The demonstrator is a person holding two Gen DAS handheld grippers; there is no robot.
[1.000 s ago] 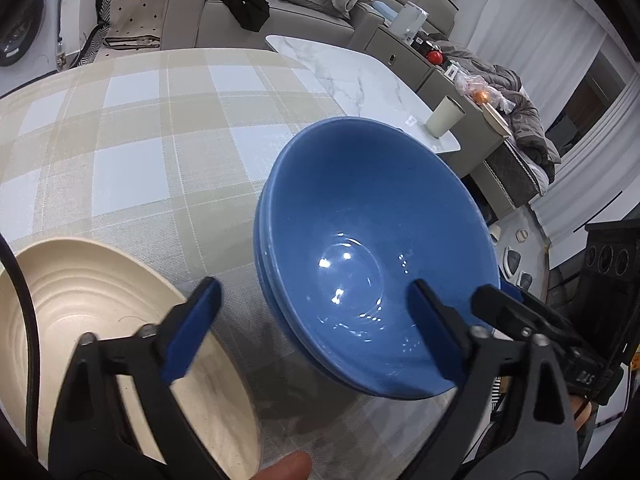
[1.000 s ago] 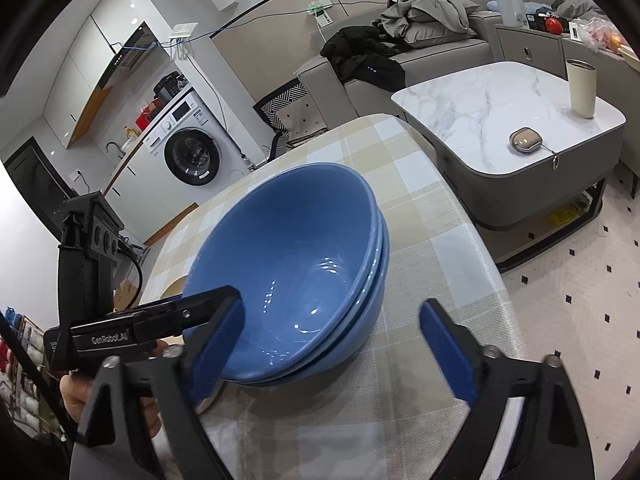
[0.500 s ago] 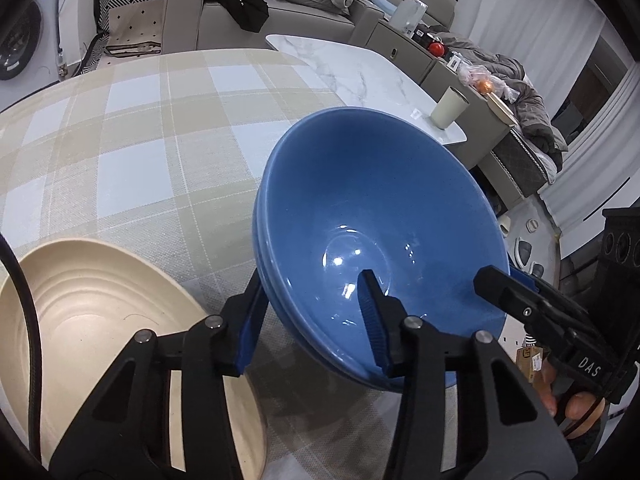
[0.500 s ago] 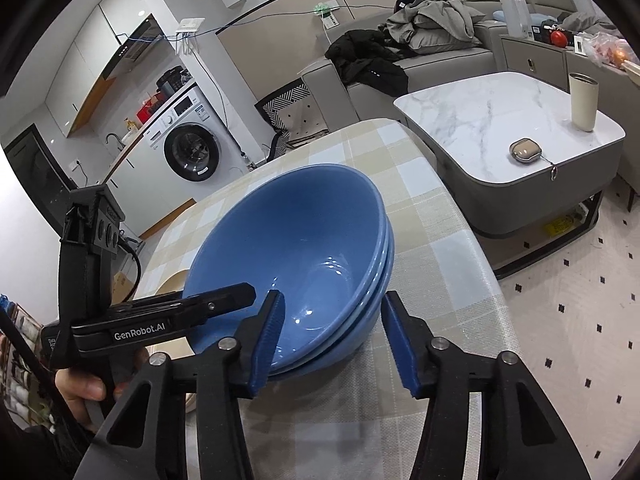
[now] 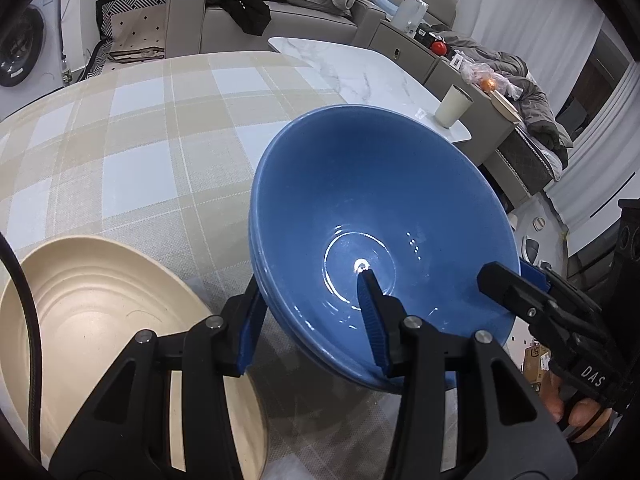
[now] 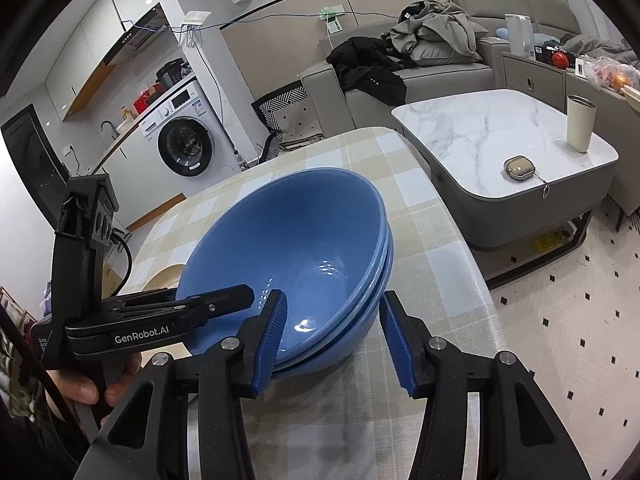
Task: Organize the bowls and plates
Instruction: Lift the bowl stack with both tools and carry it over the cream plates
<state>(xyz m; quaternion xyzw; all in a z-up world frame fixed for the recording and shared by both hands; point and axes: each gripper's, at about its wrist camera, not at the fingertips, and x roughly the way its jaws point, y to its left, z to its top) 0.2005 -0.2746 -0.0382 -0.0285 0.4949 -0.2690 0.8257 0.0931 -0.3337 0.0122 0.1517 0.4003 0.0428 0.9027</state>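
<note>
A stack of blue bowls (image 5: 360, 200) (image 6: 300, 232) sits on the plaid tablecloth (image 5: 140, 140), near the table's right edge. My left gripper (image 5: 312, 324) is shut on the near-left wall of the stack, one pad outside and one inside. My right gripper (image 6: 332, 342) is shut on the opposite side of the stack, its left pad inside the bowl and its right pad outside. Each gripper shows in the other's view: the right gripper (image 5: 532, 296) and the left gripper (image 6: 180, 308). A cream ribbed plate (image 5: 100, 300) (image 6: 166, 276) lies just left of the bowls.
The plaid table (image 6: 420, 260) drops off close to the right of the bowls. Beyond it stands a marble coffee table (image 6: 480, 128) with a cup (image 6: 580, 124) and a small case (image 6: 518, 168). A sofa with clothes and a washing machine (image 6: 184, 144) stand further back.
Both grippers stood wide open around the bowls a second ago. Their jaws have closed onto the stack's wall from opposite sides. The bowls and plate stay where they were.
</note>
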